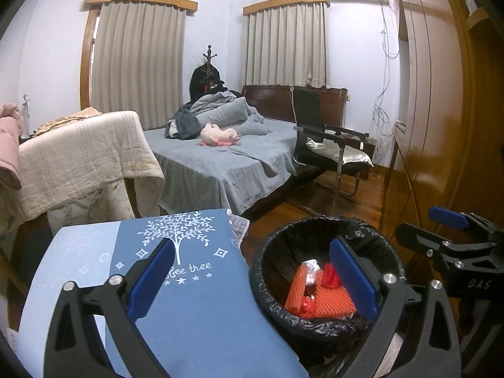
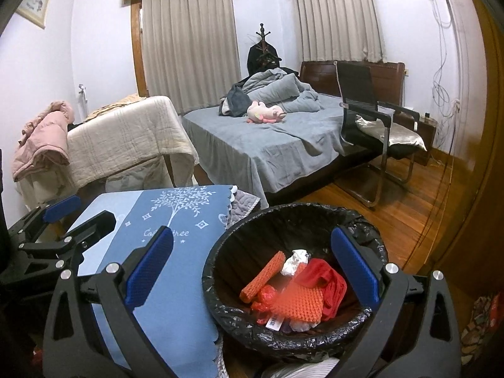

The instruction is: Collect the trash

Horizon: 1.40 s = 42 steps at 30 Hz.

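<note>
Left gripper and right gripper, each with blue ribbed pads spread wide and holding nothing, poised above a round waste bin lined with a crinkled black plastic bag. The bin stands just beside a low table covered by a blue cloth printed with a white tree. Collected trash lies inside the bin: orange foam-net sleeves, a red plastic wrapper and a crumpled white tissue. No loose trash is evident on the cloth. Probable hazards: a descending finger could snag the loose liner rim and drag it off the bin, or nudge the light bin so it tips onto the wooden floor.
</note>
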{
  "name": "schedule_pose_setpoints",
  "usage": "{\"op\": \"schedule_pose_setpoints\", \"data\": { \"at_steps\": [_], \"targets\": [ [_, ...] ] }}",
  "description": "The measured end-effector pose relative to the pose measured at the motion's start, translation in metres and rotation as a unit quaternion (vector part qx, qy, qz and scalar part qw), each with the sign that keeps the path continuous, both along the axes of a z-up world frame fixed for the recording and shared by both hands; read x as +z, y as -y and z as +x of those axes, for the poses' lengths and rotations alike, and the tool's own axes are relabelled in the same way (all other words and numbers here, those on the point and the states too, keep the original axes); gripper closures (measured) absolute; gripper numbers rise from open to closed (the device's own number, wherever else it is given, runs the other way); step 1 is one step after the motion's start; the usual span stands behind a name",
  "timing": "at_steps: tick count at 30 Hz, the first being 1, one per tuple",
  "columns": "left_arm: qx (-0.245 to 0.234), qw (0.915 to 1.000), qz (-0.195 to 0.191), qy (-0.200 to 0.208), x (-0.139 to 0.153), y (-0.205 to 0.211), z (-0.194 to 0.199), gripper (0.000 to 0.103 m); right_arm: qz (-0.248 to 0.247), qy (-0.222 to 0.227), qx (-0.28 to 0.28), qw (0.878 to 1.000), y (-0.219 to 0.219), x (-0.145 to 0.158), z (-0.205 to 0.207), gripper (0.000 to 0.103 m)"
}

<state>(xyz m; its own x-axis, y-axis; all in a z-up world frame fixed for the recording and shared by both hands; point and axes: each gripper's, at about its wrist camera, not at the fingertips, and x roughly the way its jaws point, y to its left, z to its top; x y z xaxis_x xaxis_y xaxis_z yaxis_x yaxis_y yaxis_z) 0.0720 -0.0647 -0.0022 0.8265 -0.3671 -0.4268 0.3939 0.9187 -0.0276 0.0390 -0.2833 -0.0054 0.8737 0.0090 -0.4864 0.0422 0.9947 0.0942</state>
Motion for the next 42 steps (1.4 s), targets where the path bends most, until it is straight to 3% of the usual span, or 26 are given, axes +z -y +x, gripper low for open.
{"op": "schedule_pose_setpoints", "data": {
  "at_steps": [42],
  "targets": [
    [0.003,1.0000,0.002,0.004,0.0068,-0.0045,-0.0026,0.006,-0.001,0.001,0.000,1.000,-0.0032,0.0000,0.0001,0.006]
  ]
}}
